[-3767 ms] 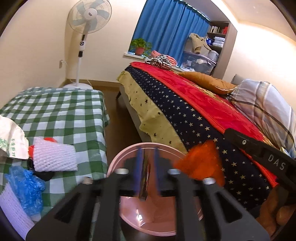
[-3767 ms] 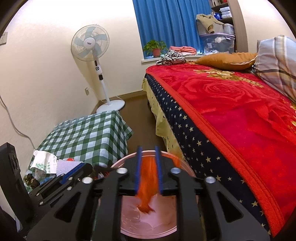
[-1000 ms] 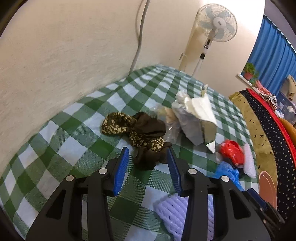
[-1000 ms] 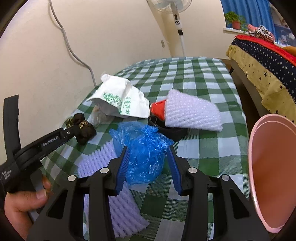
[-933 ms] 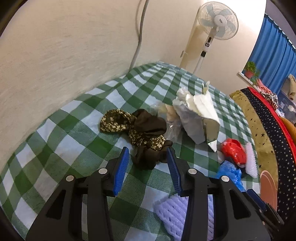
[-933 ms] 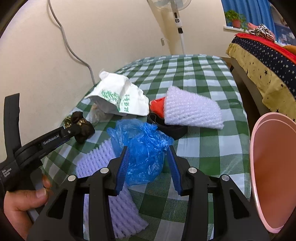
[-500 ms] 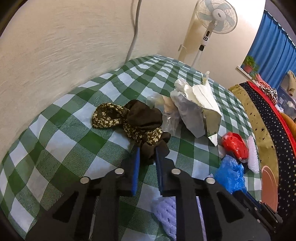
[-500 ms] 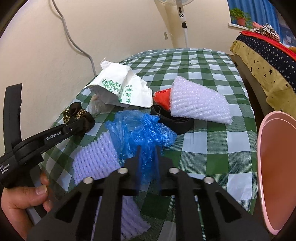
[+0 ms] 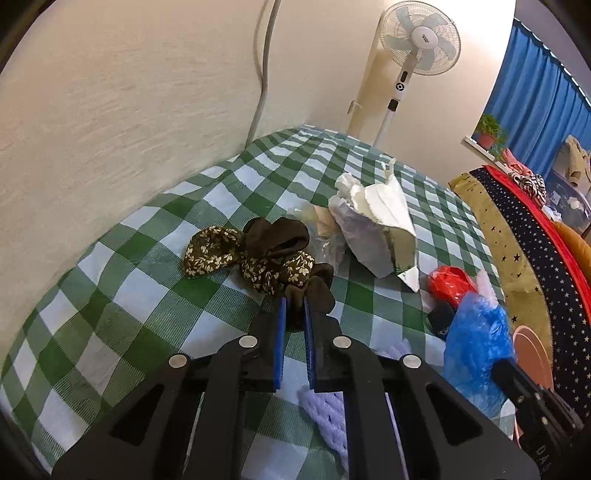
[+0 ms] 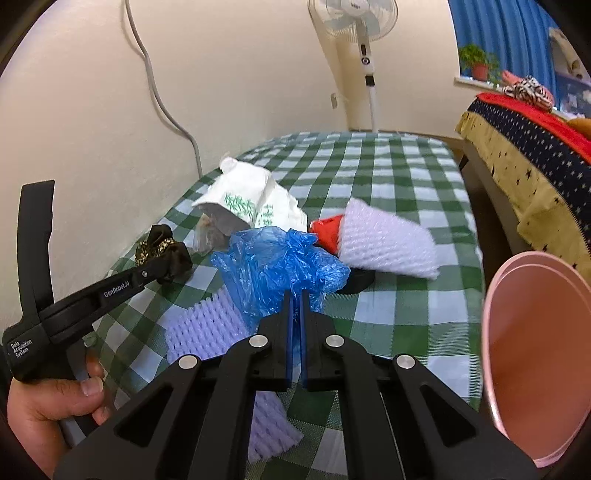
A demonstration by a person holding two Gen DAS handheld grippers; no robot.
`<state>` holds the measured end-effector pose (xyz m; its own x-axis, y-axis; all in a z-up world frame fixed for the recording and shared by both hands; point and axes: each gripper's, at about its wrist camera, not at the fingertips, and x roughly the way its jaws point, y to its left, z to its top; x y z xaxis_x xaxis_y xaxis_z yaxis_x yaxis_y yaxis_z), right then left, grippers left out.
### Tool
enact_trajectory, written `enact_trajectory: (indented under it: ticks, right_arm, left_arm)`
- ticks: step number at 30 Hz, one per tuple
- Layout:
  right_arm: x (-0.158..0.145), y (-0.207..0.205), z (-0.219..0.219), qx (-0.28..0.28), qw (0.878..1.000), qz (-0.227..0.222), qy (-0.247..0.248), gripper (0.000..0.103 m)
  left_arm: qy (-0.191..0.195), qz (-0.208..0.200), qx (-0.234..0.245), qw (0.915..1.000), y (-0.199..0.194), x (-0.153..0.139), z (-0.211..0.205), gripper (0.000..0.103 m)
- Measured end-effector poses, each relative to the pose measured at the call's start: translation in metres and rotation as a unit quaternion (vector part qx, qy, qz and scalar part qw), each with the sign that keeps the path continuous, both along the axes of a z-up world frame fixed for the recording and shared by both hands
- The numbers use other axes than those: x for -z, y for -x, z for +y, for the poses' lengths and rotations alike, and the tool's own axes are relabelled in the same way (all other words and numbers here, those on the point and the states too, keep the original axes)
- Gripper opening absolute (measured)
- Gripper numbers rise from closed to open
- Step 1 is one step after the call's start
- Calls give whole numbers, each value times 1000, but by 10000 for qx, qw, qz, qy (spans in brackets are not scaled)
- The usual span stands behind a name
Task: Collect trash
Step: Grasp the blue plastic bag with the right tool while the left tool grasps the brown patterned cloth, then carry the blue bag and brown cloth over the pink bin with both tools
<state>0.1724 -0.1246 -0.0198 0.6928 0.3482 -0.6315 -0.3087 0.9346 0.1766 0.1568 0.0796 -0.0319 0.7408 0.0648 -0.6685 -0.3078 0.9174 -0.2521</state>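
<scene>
Nearest in the right wrist view, the right gripper (image 10: 294,299) has its blue pads pinched together on the lower edge of a crumpled blue plastic bag (image 10: 273,269), which bunches up and away from the jaws. Under and beside the bag lies a lilac foam net (image 10: 221,354), its long axis running from the near table edge toward the bag.

In the left wrist view, the left gripper (image 9: 294,306) is closing its jaws, nearly together, on the dark end of a brown flowered cloth (image 9: 255,254); the cloth stretches away to the upper left across the checked tablecloth (image 9: 110,295). A hand (image 10: 48,402) holds that gripper's black handle, which reads "GenRobot.AI" and "Data Acquisition System".

Beyond the bag sit a white foam net (image 10: 384,240), lying left to right, with a red wrapper (image 10: 327,230) touching its left end and a black ring (image 10: 354,280) partly under it. Behind them is a torn white paper bag (image 10: 251,206) with green printing too small to read.

A pink bin (image 10: 532,354) stands just off the table's right edge, mouth toward the table. The far half of the tablecloth is bare. Past it stand a fan (image 10: 354,22), a wall with a grey cable (image 10: 162,99), and a bed (image 10: 535,140) to the right.
</scene>
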Motion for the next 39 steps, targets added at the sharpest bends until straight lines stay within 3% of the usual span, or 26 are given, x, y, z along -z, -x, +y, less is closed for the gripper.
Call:
enact_trajectory:
  ticks: [27, 39]
  right_arm:
    - [-60, 57, -68, 846, 9942, -591, -300, 3]
    - [-100, 73, -91, 945, 9926, -757, -118, 3]
  left_arm:
    - [-250, -757, 905, 9927, 49, -56, -52, 8]
    - [-264, -958, 1177, 9881, 56, -67, -71, 8]
